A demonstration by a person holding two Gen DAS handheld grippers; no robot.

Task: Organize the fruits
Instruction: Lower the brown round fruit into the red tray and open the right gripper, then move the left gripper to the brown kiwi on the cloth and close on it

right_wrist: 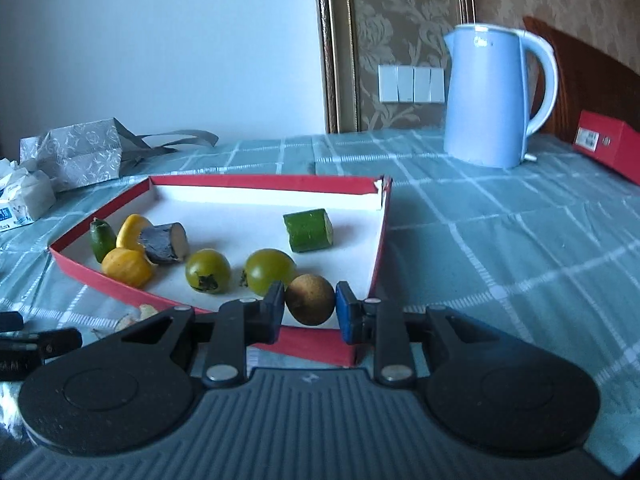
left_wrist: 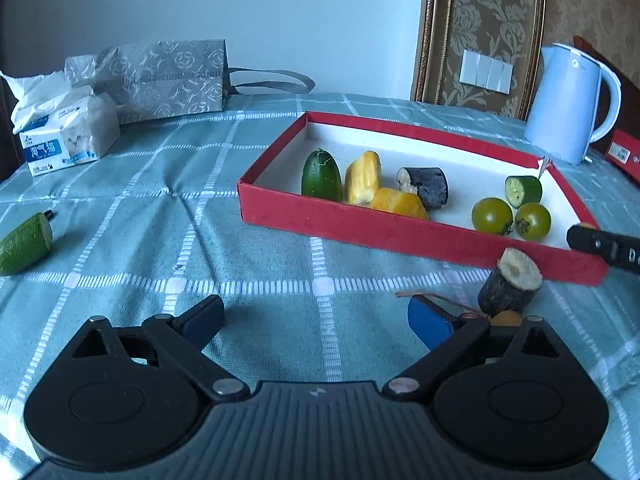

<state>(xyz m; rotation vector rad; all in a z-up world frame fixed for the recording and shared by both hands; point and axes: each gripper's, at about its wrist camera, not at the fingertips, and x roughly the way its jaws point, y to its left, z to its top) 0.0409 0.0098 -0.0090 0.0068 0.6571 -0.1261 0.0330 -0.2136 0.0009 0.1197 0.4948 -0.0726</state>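
Most of the sorting looks done. Going left to right across the checked tablecloth [left_wrist: 280, 312]: 1 green cucumber piece [left_wrist: 25, 245] lies alone at the far left edge, well apart from the red tray [left_wrist: 360, 228]. Inside the tray, from the left: a green cucumber end [left_wrist: 321, 175], 2 yellow pieces [left_wrist: 362, 176] touching each other, a dark stub [left_wrist: 424, 187] against them, 2 green tomatoes [left_wrist: 491, 215] side by side, and a cut cucumber chunk [left_wrist: 523, 191] behind them. That makes 7 items in.

Outside it, 1 dark cut stub [left_wrist: 509, 283] stands on end just in front of the tray's near wall.

Left gripper [left_wrist: 316, 316]: jaws spread wide, nothing between them, only cloth. The standing stub sits just beside and beyond its right finger, not inside the gap. The lone cucumber piece is far off to its left.

Right gripper [right_wrist: 310, 300]: clamped on a small round brown fruit [right_wrist: 310, 299], pads pressing both sides. It hangs over the tray's near right corner, just beside the nearer tomato.

Judged left to do: drop the brown fruit in, then fetch the stub and the stray cucumber piece.
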